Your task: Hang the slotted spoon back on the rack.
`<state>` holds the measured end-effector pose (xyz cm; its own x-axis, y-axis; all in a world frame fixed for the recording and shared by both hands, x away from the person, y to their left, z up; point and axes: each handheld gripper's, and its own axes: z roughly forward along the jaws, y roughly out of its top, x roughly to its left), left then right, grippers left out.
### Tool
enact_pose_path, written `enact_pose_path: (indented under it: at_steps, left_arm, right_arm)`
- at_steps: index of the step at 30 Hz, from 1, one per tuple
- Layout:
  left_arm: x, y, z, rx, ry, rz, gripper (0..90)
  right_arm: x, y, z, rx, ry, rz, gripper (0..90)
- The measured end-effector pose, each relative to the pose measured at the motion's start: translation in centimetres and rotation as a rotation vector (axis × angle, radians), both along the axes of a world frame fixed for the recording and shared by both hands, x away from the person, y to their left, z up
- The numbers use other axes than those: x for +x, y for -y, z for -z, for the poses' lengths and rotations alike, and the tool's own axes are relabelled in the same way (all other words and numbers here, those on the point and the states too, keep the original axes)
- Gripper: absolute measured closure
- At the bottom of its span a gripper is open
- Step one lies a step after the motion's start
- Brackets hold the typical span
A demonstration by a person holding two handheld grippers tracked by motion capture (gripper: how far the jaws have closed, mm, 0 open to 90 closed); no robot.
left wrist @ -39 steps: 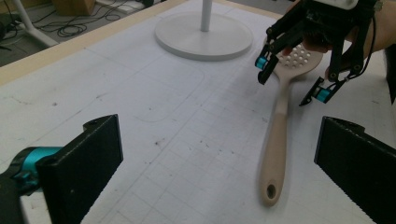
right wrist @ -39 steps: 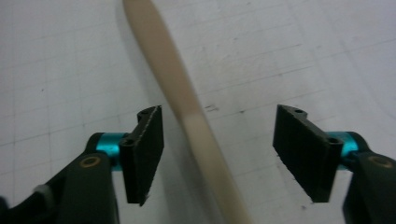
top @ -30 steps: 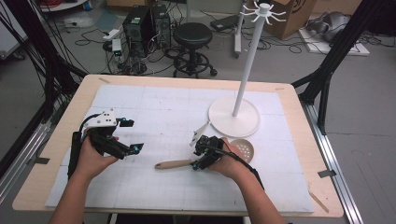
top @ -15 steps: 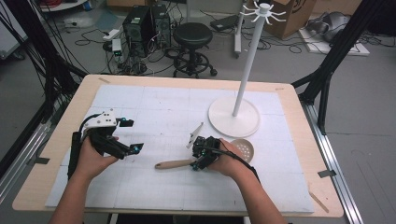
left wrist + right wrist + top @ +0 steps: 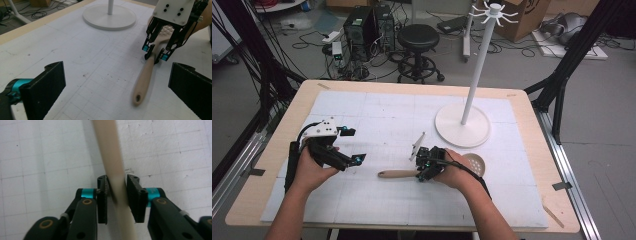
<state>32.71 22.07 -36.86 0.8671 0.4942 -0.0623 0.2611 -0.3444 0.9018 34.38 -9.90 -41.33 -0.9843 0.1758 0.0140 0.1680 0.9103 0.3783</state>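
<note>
A skimmer spoon lies on the white mat, its wooden handle (image 5: 396, 174) pointing left and its perforated head (image 5: 475, 162) half hidden behind the right hand. My right gripper (image 5: 424, 173) is shut on the handle (image 5: 110, 150), one black jaw pressed against each side. In the left gripper view the same handle (image 5: 145, 80) runs toward me, held by the right gripper (image 5: 155, 51). My left gripper (image 5: 353, 145) hovers over the mat at the left, open and holding nothing, its jaws wide apart (image 5: 117, 75).
A white hanging stand rises from a round base (image 5: 462, 126) at the back right of the mat; this base (image 5: 110, 17) also appears beyond the spoon. The table's wooden rim (image 5: 532, 150) borders the mat. A stool and cables lie on the floor behind.
The right gripper has tilted slightly over the spoon handle, its grey plate tipping up. The left gripper and the spoon have stayed in place.
</note>
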Motion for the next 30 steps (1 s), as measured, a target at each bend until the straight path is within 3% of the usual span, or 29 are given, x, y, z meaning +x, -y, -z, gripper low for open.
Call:
enact_pose_path:
  at_steps: [4, 17, 20, 22, 23, 25, 30]
  left_arm:
    - [0.0, 0.0, 0.0, -0.001, 0.000, 0.001, 1.7]
    - [0.0, -0.1, -0.1, -0.015, 0.002, 0.000, 1.7]
    - [0.0, -0.2, -0.1, -0.015, 0.002, -0.003, 1.7]
    - [0.0, -0.2, -0.1, -0.016, 0.004, -0.003, 1.7]
    - [0.0, -0.2, -0.1, -0.016, 0.002, -0.004, 1.7]
    - [0.0, -0.2, -0.1, -0.016, 0.001, -0.004, 1.6]
    - [0.0, -0.2, -0.1, -0.020, 0.006, 0.001, 1.7]
  right_arm:
    - [0.2, 0.1, 0.0, 0.006, -0.025, 0.030, 76.2]
    - [0.0, 0.5, -0.1, 0.031, -0.014, 0.078, 76.7]
    - [0.0, 1.0, -0.7, 0.065, -0.001, 0.095, 76.6]
    - [-0.1, 2.0, -1.7, 0.123, 0.005, 0.116, 76.7]
    - [-0.1, 2.0, -1.7, 0.123, 0.005, 0.116, 76.7]
    - [-0.2, 3.1, -2.8, 0.188, 0.014, 0.134, 76.7]
    - [-0.5, 5.0, -4.3, 0.262, 0.040, 0.156, 76.8]
